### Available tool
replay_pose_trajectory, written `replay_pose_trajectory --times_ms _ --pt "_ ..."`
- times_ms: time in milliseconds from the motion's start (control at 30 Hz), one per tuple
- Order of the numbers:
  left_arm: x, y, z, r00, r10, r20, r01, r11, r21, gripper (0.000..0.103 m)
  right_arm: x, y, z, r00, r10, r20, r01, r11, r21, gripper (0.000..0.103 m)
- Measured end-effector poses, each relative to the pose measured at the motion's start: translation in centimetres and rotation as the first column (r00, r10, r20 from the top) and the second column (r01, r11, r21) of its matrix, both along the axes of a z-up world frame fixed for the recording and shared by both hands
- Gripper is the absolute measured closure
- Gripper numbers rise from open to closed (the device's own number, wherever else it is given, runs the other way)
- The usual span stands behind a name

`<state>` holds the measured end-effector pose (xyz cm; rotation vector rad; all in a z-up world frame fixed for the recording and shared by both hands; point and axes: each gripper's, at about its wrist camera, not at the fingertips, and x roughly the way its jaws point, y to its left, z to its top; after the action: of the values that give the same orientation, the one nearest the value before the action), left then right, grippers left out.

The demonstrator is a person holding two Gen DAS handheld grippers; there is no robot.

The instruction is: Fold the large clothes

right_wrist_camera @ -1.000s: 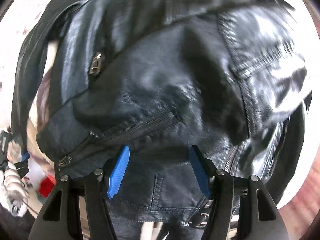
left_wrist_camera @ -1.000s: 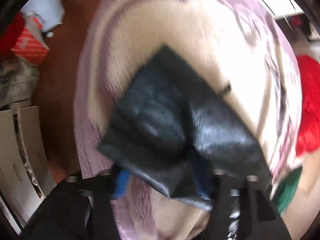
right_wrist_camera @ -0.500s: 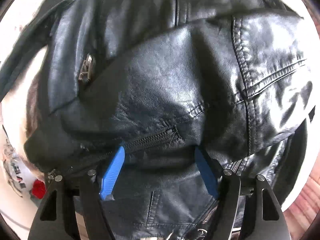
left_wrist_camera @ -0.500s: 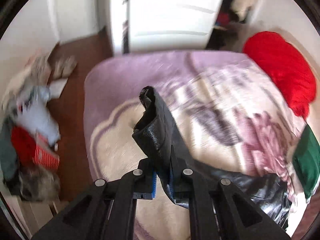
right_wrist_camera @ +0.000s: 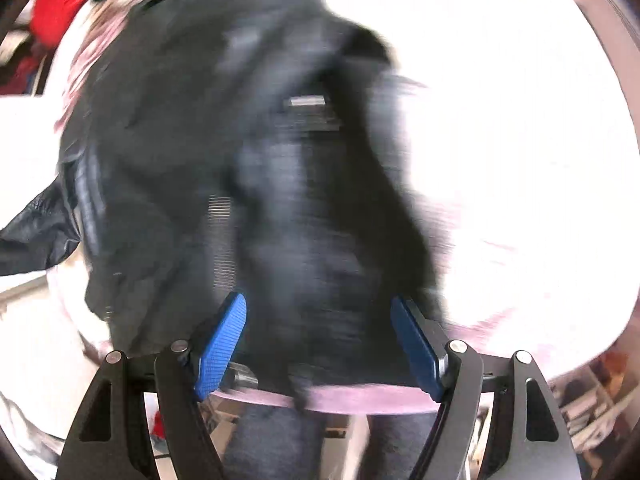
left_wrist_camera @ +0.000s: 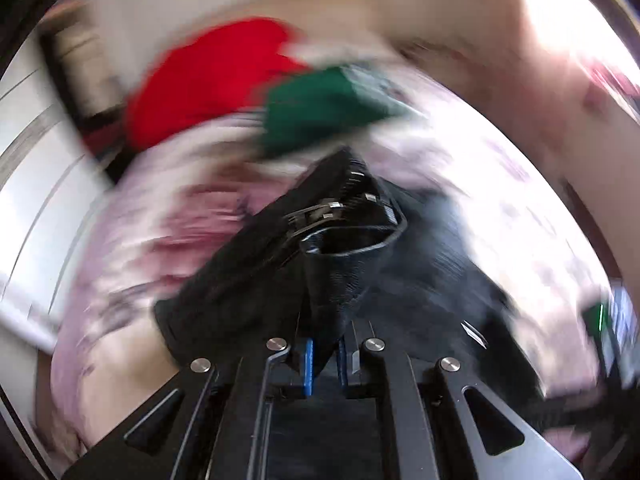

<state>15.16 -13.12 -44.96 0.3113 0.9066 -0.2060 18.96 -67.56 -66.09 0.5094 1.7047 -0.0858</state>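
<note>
A pink floral bed [left_wrist_camera: 168, 240] carries the black jacket [right_wrist_camera: 224, 168]. The left hand-held gripper [left_wrist_camera: 325, 356] is clamped on a jacket fold; the right hand-held gripper [right_wrist_camera: 320, 344] stands wide apart above the jacket, gripping nothing.

Black leather jacket [left_wrist_camera: 248, 292]; pink-and-white floral bedspread [left_wrist_camera: 160, 216]; red cushion [left_wrist_camera: 212, 80]; green cushion [left_wrist_camera: 320, 104]; blue gripper pads [right_wrist_camera: 220, 336].

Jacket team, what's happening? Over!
Left gripper shut on jacket cuff. Right gripper open above jacket, holding nothing. Nothing in the way.
</note>
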Motion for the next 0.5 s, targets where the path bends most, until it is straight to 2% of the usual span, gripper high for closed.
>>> replay_pose_trajectory --times_ms 33,67,133,233,300,367,433,500 --pt "-1.1 -2.4 -2.0 0.997 -0.063 -0.035 0.063 0.998 0.014 0.097 0.2 0.0 1.1 1.0 -0.018 -0.006 0.018 1.0 -0.008 0.026" --pt "-2.1 -4.6 -4.3 0.989 -0.115 -0.089 0.118 0.993 0.025 0.097 -1.6 -3.4 1.3 0.999 -0.052 -0.018 0.051 0.998 -0.022 0.026" --pt "-4.4 -7.7 -8.1 0.964 -0.195 -0.18 0.207 0.977 0.047 0.097 -2.6 -6.4 2.3 0.995 -0.093 -0.031 0.091 0.995 -0.039 0.026" --pt "-8.4 -10.7 -12.1 0.923 -0.312 -0.226 0.346 0.93 0.126 0.097 -6.5 -13.2 2.8 0.986 -0.158 -0.049 0.155 0.986 -0.06 0.026" --pt "-10.2 -11.3 -13.6 0.904 -0.351 -0.245 0.4 0.898 0.186 0.097 -8.7 -16.4 3.1 0.982 -0.182 -0.057 0.179 0.982 -0.056 0.026" --pt "-11.0 -11.0 -14.2 0.889 -0.361 -0.283 0.424 0.881 0.211 0.094 -10.1 -18.8 3.4 0.981 -0.183 -0.065 0.18 0.983 -0.046 0.026" --pt "-11.3 -10.3 -13.6 0.883 -0.349 -0.313 0.417 0.89 0.183 0.091 -11.2 -21.1 4.1 0.983 -0.171 -0.062 0.169 0.985 -0.035 0.026" --pt "-11.2 -9.3 -12.7 0.89 -0.317 -0.328 0.388 0.905 0.177 0.085 -11.4 -23.3 5.7 0.988 -0.149 -0.03 0.15 0.989 0.008 0.026"
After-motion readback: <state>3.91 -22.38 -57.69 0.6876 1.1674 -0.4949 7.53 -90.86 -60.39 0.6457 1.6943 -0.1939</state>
